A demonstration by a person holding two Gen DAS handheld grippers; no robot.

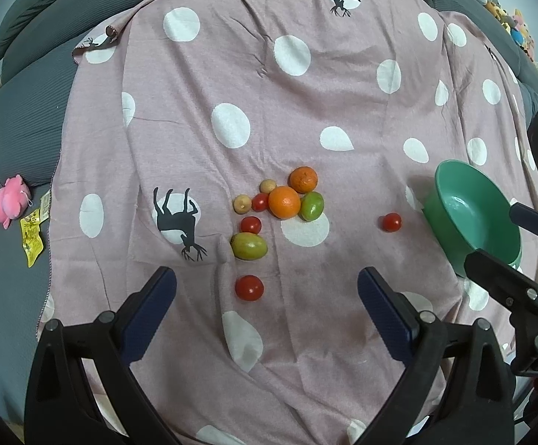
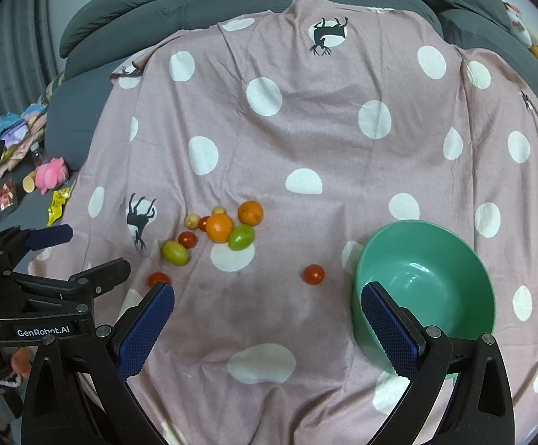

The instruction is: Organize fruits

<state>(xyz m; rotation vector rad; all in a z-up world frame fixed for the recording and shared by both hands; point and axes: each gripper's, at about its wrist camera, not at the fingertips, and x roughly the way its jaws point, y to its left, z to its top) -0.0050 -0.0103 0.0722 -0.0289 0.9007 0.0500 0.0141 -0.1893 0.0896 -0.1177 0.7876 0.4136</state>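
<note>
Both tongs, left (image 1: 267, 289) and right (image 2: 268, 298), gape wide and empty; I'd straddle the tomato (image 1: 249, 287) squarely between the left's pads, then squeeze gently.

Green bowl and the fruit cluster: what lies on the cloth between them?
One lone cherry tomato, apart from both the green bowl and the fruit cluster; otherwise only bare spotted cloth. The right wrist view shows it best.

The marking "GenRobot.AI" is printed in white on the black body of the left gripper (image 2: 50, 248), as seen in the right wrist view. The letters "DA" are partly visible on the right gripper (image 1: 528, 237) body. The print on the yellow packet (image 1: 32, 239) cannot be read.
</note>
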